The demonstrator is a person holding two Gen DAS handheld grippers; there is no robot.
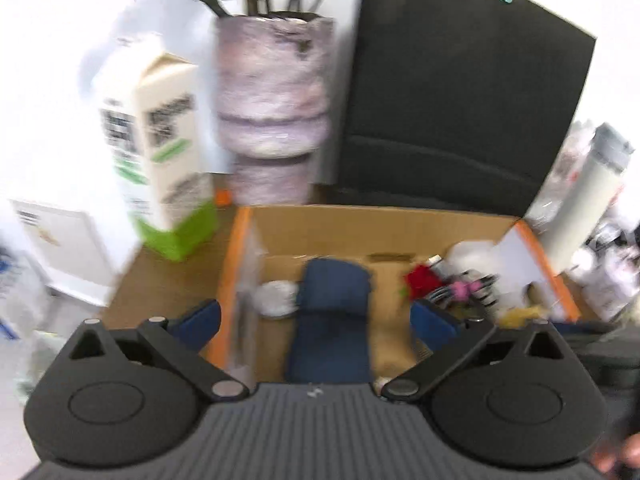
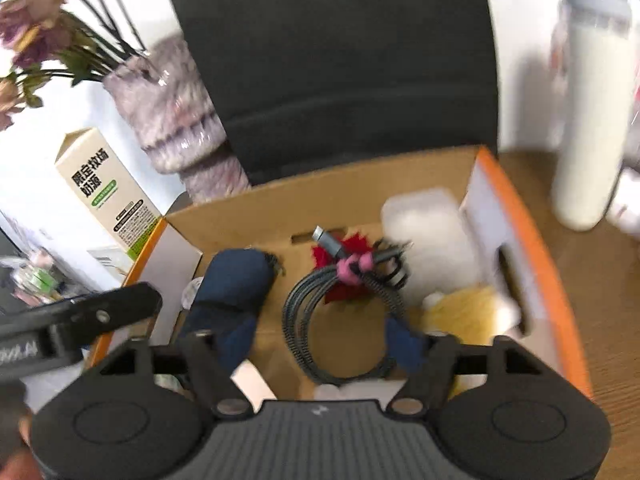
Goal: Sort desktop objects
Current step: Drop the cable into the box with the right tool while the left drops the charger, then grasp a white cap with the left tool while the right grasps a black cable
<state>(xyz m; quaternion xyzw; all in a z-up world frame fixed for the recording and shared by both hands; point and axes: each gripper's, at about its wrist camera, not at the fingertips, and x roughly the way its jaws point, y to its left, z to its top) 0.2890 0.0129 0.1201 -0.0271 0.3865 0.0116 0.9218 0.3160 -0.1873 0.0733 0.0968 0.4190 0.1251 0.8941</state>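
An open cardboard box (image 1: 360,228) with orange edges (image 2: 532,240) holds a dark blue pouch (image 1: 332,312) (image 2: 228,292), a coiled grey cable (image 2: 340,312) with a pink tie, a red flower-like item (image 1: 420,280) (image 2: 352,252), a white plastic piece (image 2: 428,236) and something yellow (image 2: 468,312). My left gripper (image 1: 320,320) is open and empty above the near part of the box, with the pouch between its blue fingertips. My right gripper (image 2: 324,340) is open and empty just above the cable coil.
A milk carton (image 1: 160,152) (image 2: 104,188) stands left of the box. A ribbed vase (image 1: 272,108) (image 2: 176,128) with flowers and a black bag (image 1: 460,100) stand behind it. A white cylinder bottle (image 2: 592,120) stands at right on the wooden desk (image 2: 600,300).
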